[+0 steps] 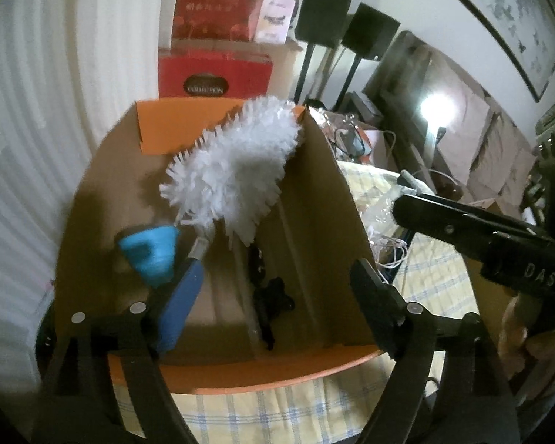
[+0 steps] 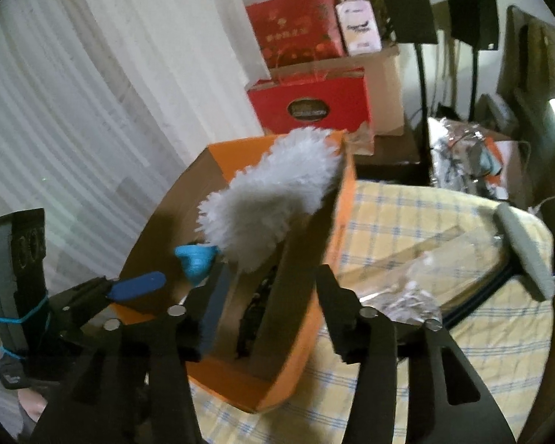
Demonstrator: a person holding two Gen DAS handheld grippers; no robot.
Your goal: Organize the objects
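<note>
An orange cardboard box [image 1: 314, 192] [image 2: 336, 229] stands open on the bed. A white fluffy duster [image 1: 236, 174] [image 2: 277, 199] leans inside it, its blue handle [image 1: 181, 307] [image 2: 140, 284] sticking out over the near rim. A light blue funnel-shaped piece [image 1: 151, 255] [image 2: 198, 261] sits beside the duster, and black items [image 1: 270, 296] lie on the box floor. My left gripper [image 1: 259, 314] is open over the near rim, and the handle rests beside its left finger only. My right gripper [image 2: 270, 310] is open, with the box's right wall between its fingers and no pad pressing on it.
A yellow checked bedcover [image 2: 444, 333] lies under the box. Clear plastic wrap [image 2: 399, 296] and a grey wiper tool [image 2: 525, 251] lie to the right. Red gift boxes [image 1: 214, 74], two speakers on stands [image 1: 325, 11], cables and a curtain [image 2: 74, 92] are behind.
</note>
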